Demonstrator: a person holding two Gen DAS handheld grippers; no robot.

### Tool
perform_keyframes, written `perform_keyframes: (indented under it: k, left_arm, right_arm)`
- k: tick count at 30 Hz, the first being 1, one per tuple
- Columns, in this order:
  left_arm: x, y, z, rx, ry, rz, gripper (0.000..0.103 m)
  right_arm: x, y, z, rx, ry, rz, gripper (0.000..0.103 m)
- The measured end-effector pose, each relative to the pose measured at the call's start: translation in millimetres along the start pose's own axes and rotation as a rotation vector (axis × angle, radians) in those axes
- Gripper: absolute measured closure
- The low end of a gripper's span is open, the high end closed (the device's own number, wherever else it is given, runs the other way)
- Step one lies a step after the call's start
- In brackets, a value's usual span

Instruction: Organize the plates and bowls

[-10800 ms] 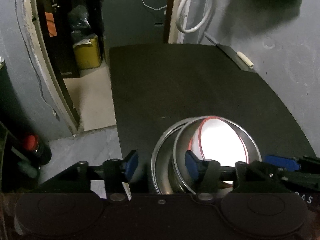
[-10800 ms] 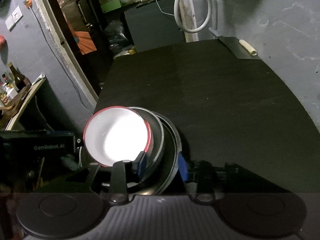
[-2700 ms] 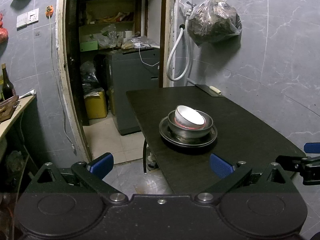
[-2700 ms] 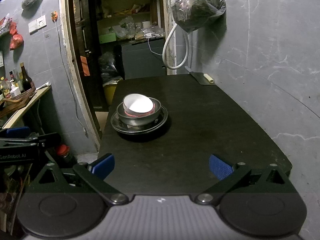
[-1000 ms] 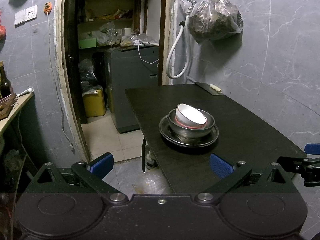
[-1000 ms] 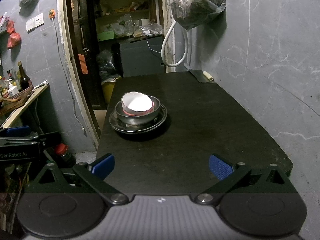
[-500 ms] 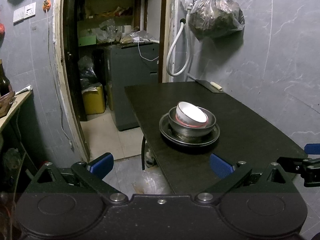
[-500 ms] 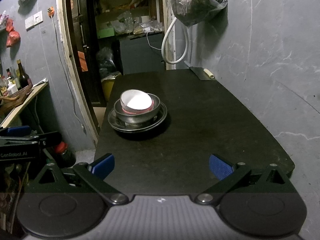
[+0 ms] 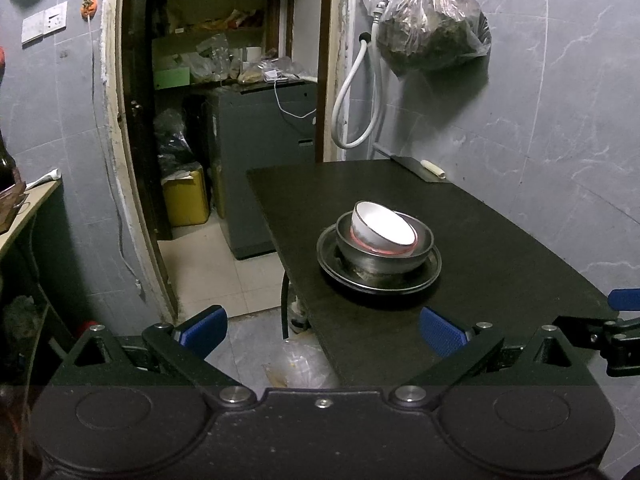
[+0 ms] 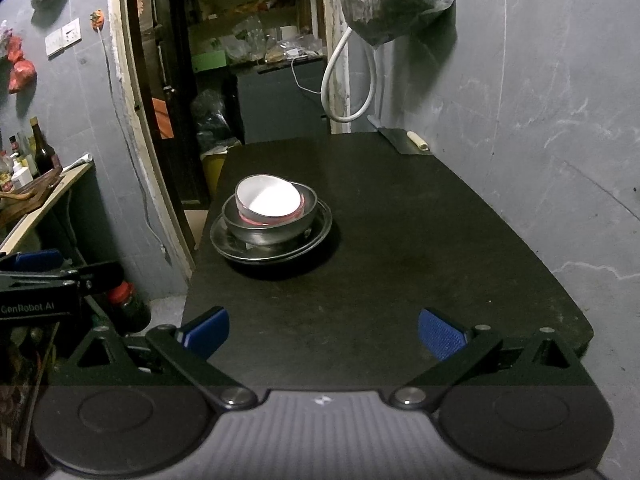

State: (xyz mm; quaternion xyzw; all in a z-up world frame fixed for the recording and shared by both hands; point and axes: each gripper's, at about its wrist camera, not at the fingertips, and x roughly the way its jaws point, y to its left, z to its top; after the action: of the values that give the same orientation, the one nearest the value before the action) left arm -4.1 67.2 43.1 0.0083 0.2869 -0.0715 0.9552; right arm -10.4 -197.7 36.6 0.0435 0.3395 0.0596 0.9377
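A white bowl with a red rim (image 9: 382,228) sits tilted inside a steel bowl (image 9: 384,258), which stands on a steel plate (image 9: 340,268) on the black table (image 9: 500,248). The stack also shows in the right wrist view: white bowl (image 10: 268,198), steel bowl (image 10: 272,228), plate (image 10: 320,232). My left gripper (image 9: 322,330) is open and empty, held back off the table's near left corner. My right gripper (image 10: 324,330) is open and empty above the table's near edge (image 10: 360,352).
A cleaver with a pale handle (image 9: 430,168) lies at the table's far right corner. A hose (image 9: 352,92) and a full plastic bag (image 9: 432,36) hang on the wall. A doorway with a yellow can (image 9: 186,196) is to the left. A red-capped bottle (image 10: 126,306) stands on the floor.
Both grippers let go of the stacked bowls and plate and drew well back from the table, jaws now wide open. In the last second the views have drifted only slightly.
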Motion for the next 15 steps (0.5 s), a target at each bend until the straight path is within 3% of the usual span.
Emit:
perform_keyframes:
  k: [15]
  left_arm:
    - [19.3,-7.2,10.6,0.011,-0.006,-0.065,0.001]
  right_arm:
    - [12.0,-9.5,4.3,0.025,0.036,-0.034,0.000]
